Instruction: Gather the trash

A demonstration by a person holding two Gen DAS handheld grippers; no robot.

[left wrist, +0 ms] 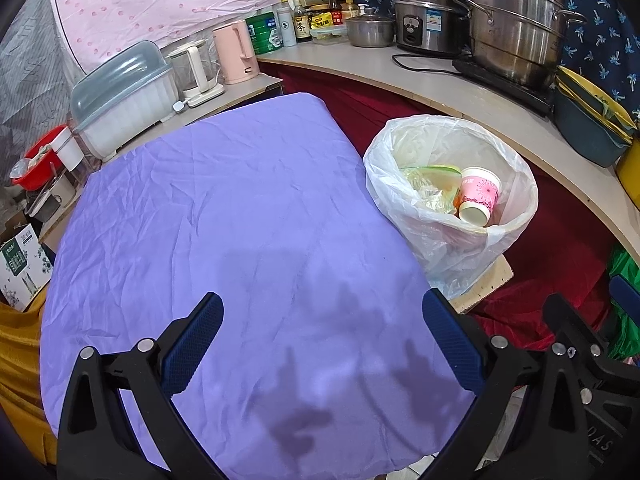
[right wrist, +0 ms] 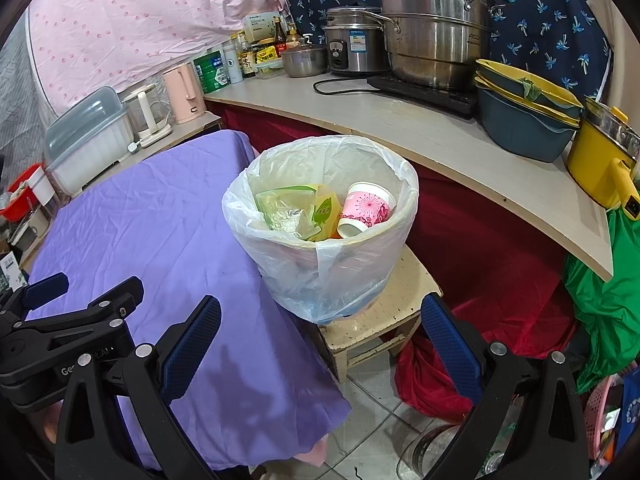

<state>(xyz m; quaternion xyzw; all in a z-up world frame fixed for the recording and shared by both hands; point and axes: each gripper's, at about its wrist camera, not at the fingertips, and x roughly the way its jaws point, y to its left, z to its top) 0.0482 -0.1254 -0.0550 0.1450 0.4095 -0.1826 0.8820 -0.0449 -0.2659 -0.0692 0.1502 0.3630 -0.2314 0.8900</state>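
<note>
A bin lined with a white plastic bag (left wrist: 448, 240) (right wrist: 332, 264) stands on a small cream stool (right wrist: 372, 320) to the right of a table under a purple cloth (left wrist: 224, 240) (right wrist: 160, 220). Inside lie a pink paper cup (left wrist: 478, 194) (right wrist: 366, 208) and green and yellow wrappers (right wrist: 296, 212). My left gripper (left wrist: 322, 316) is open and empty above the near part of the cloth. My right gripper (right wrist: 320, 320) is open and empty, near the table's right edge, in front of the bin. It also shows at the right edge of the left wrist view (left wrist: 576, 344).
A curved counter (right wrist: 400, 120) behind the bin carries steel pots (right wrist: 436, 32), a rice cooker (right wrist: 352, 52), stacked basins (right wrist: 524, 120) and bottles. Kettles (left wrist: 236, 52) and a lidded box (left wrist: 120, 96) stand behind the table. Red cloth (right wrist: 480, 248) hangs below the counter; a green bag (right wrist: 608, 304) at right.
</note>
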